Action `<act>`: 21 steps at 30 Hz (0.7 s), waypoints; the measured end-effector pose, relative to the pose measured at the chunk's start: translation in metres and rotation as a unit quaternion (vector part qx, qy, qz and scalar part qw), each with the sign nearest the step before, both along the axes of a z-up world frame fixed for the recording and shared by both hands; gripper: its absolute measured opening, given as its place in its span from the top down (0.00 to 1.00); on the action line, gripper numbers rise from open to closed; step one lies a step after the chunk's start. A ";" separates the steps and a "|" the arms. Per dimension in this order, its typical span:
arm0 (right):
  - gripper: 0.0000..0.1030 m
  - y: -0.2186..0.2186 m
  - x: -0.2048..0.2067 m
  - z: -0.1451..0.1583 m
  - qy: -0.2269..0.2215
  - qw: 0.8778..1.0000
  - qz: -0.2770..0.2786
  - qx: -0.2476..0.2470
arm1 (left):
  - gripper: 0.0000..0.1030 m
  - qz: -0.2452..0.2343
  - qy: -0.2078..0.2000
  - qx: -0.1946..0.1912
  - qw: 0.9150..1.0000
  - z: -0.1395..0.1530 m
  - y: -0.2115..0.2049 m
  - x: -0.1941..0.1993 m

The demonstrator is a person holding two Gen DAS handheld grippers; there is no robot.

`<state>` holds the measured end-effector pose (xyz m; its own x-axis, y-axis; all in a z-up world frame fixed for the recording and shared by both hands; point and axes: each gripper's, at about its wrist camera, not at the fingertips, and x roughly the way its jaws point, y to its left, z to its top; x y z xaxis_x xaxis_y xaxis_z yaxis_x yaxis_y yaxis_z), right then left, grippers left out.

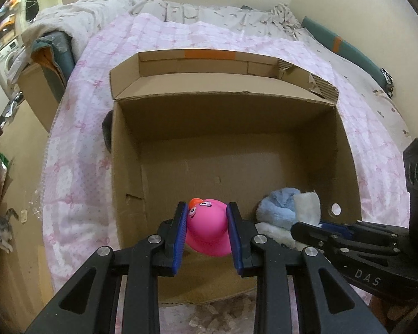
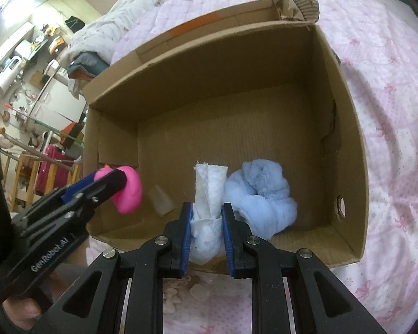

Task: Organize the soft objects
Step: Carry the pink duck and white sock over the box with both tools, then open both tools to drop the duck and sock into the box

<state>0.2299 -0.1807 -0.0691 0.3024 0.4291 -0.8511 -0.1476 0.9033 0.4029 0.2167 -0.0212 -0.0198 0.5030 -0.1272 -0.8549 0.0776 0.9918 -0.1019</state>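
Left gripper: I have it clamped on the pink duck, inside the cardboard box.
Right gripper: clamped on a white cloth, beside the blue plush.
Box: on bed.

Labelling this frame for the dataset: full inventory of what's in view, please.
pink duck toy: 1, pink with orange beak, held over the box's near left part
white plush piece: 1, white, held at the box's near edge
blue plush: 1, light blue, in the box, near right, beside the white piece
cardboard box: 1, brown, open, on the bed
bed quilt: 1, pink and white, under the box
cat: 1, grey tabby, floor at left
left claw: 1, black with blue pads, gripping the duck
right claw: 1, black with blue pads, gripping the white piece
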 end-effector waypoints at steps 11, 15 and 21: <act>0.78 0.000 0.003 -0.003 0.002 1.000 -0.003 -0.012 | 0.76 0.003 0.000 -0.002 1.000 0.001 0.001 0.001; 0.78 0.002 0.001 -0.001 -0.003 1.000 0.007 -0.018 | 0.76 0.007 0.005 0.001 1.000 -0.001 0.001 0.001; 0.78 0.002 0.001 -0.002 -0.003 1.000 0.007 -0.019 | 0.75 0.010 0.006 0.008 1.000 -0.002 -0.001 0.001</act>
